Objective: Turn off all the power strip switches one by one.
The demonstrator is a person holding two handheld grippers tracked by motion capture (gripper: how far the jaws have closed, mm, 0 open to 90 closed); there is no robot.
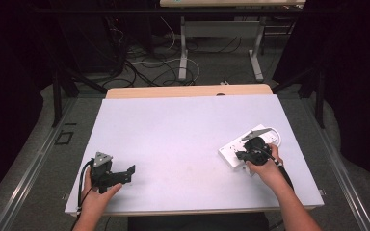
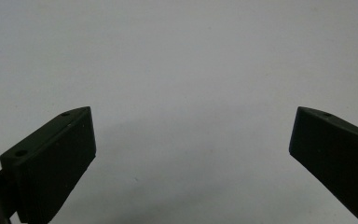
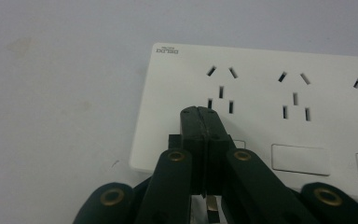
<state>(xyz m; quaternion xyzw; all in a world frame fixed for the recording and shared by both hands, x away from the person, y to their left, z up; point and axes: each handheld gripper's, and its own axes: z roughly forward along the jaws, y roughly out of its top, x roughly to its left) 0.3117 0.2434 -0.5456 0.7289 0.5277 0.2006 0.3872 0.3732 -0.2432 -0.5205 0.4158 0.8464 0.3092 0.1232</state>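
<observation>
A white power strip (image 1: 230, 153) lies at the right of the white table top (image 1: 183, 130). In the right gripper view the power strip (image 3: 261, 79) shows several socket groups and flat rocker switches (image 3: 300, 159) along its near edge. My right gripper (image 1: 241, 155) is shut, jaws pressed together with nothing between them. The tips of my right gripper (image 3: 199, 112) are over the strip's first switch, just below the first socket; whether they touch it I cannot tell. My left gripper (image 1: 130, 172) rests at the front left, and it (image 2: 193, 112) stands open over bare table.
The strip's white cable (image 1: 275, 133) curls at its far end near the table's right edge. Beyond the table are a floor with loose cables (image 1: 144, 67) and the legs of another desk (image 1: 184, 53). Dark curtains hang on both sides.
</observation>
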